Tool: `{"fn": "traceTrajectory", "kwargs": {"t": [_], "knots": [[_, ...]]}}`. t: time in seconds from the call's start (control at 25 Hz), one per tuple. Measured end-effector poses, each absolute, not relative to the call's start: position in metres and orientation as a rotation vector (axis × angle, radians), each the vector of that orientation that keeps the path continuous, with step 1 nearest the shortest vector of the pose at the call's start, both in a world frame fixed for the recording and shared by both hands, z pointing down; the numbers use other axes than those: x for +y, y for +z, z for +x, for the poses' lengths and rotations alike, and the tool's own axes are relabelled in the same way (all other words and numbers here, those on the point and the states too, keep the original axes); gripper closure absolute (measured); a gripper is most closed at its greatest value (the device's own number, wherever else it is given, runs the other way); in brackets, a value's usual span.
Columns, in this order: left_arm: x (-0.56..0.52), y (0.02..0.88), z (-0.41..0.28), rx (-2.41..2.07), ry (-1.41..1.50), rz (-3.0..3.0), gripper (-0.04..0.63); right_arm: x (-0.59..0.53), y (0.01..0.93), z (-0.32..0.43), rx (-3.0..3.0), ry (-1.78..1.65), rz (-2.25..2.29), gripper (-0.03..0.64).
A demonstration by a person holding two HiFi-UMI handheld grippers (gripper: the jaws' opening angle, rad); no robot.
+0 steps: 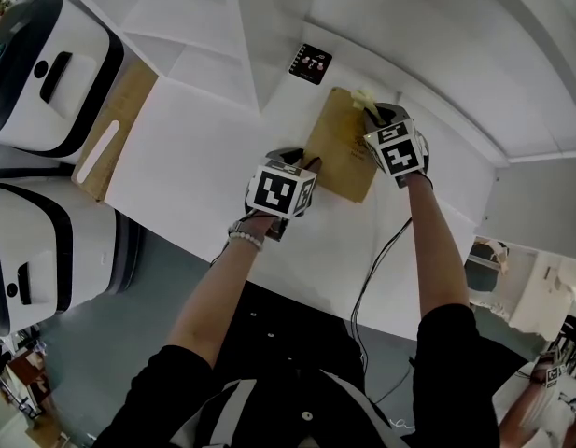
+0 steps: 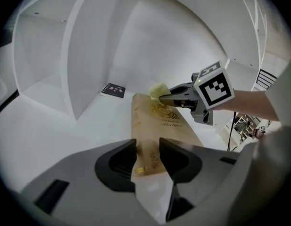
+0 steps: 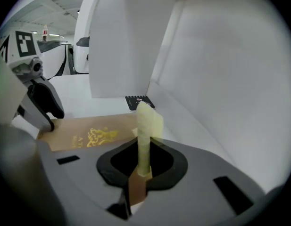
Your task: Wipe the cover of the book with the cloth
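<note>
A brown book [image 1: 340,146] with gold print lies on the white table [image 1: 185,166]. My left gripper [image 1: 307,166] is shut on its near edge; in the left gripper view the book [image 2: 157,121] runs between the two pads of that gripper [image 2: 147,157]. My right gripper [image 1: 377,116] is shut on a folded pale yellow cloth [image 1: 363,100] over the book's far corner. In the right gripper view the cloth [image 3: 145,126] stands up between the jaws of the right gripper [image 3: 143,166], above the cover [image 3: 88,133]. The left gripper [image 3: 48,121] shows at that view's left.
A small black card [image 1: 310,63] lies beyond the book, by an upright white panel [image 1: 259,54]. Two white machines [image 1: 45,73] and a wooden board [image 1: 115,143] stand at the left. A black cable [image 1: 372,278] hangs off the table's near edge.
</note>
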State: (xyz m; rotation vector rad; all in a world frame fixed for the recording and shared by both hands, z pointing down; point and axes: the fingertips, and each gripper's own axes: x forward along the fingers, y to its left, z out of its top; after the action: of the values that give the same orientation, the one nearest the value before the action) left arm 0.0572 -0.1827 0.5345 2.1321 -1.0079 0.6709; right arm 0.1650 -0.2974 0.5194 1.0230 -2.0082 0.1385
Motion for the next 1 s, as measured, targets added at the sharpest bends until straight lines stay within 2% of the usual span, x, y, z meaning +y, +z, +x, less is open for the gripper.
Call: {"fn": "traceTrajectory", "kwargs": {"t": [0.64,1.0], "knots": [[-0.184,0.535,0.057,-0.956,0.657,2.134,0.440,-0.243,0.523,0.078,-2.108,0.022,0.787,0.582],[-0.186,0.504,0.023,-0.996,0.509,2.127,0.442,-0.207,0.524,0.048,-2.154,0.075,0.765,0.582]]}}
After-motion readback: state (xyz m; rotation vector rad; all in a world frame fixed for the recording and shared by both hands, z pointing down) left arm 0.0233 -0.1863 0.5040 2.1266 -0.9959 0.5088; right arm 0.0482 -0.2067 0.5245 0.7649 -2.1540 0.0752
